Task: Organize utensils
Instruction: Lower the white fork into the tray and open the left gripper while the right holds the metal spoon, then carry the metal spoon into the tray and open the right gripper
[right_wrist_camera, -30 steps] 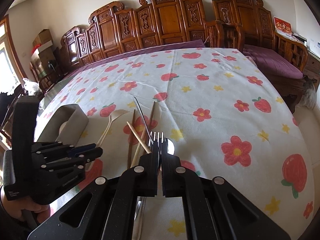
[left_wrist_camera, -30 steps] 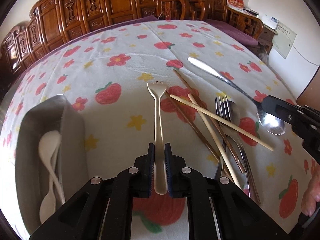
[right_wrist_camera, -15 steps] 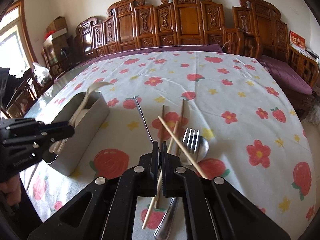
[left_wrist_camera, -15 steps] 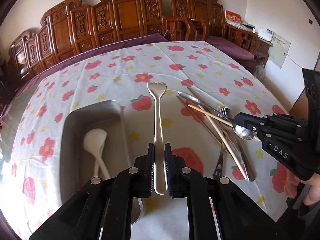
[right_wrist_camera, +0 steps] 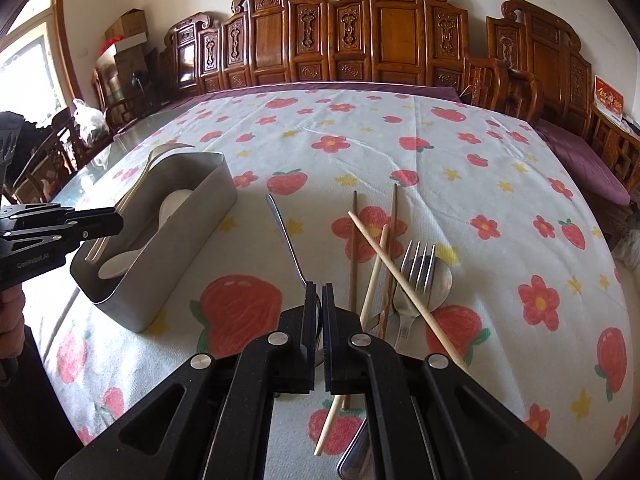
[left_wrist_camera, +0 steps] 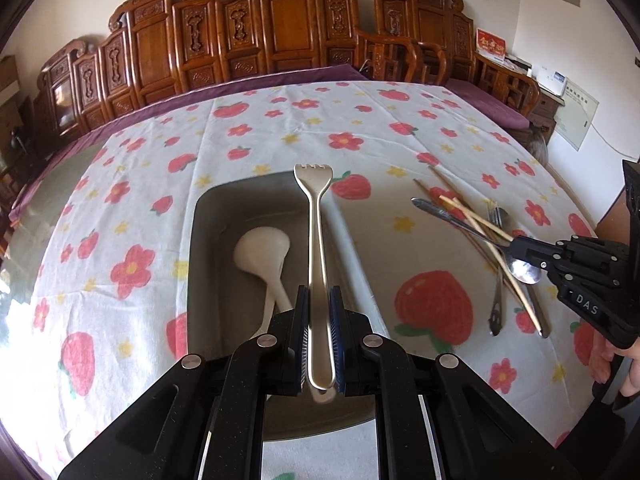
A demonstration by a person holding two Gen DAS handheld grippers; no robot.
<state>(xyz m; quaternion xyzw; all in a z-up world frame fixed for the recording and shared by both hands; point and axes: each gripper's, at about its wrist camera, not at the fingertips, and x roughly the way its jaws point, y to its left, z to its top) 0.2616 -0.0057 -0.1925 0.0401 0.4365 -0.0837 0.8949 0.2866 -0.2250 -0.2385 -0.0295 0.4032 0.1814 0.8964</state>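
Observation:
My left gripper (left_wrist_camera: 319,292) is shut on the handle of a pale metal fork (left_wrist_camera: 316,236), tines pointing away. The fork hangs over the grey metal bin (left_wrist_camera: 192,264), which holds white spoons (left_wrist_camera: 262,246). My right gripper (right_wrist_camera: 319,286) is shut on a steel spoon (right_wrist_camera: 286,232) close to its bowl, with the handle sticking out ahead. In the left wrist view that right gripper (left_wrist_camera: 516,246) and the steel spoon (left_wrist_camera: 452,216) hover over the utensil pile. From the right wrist, the left gripper (right_wrist_camera: 116,216) is at the bin's (right_wrist_camera: 192,220) near end.
Several wooden chopsticks (right_wrist_camera: 384,248), a steel fork (right_wrist_camera: 418,264) and another spoon (right_wrist_camera: 442,280) lie crossed on the flowered tablecloth (right_wrist_camera: 400,120), right of the bin. Carved wooden chairs (right_wrist_camera: 392,36) line the far side. A hand (left_wrist_camera: 600,356) grips the right tool.
The left gripper has carried the fork leftward from above the bare cloth to above the bin. The right gripper has drifted a little with the steel spoon and rolled.

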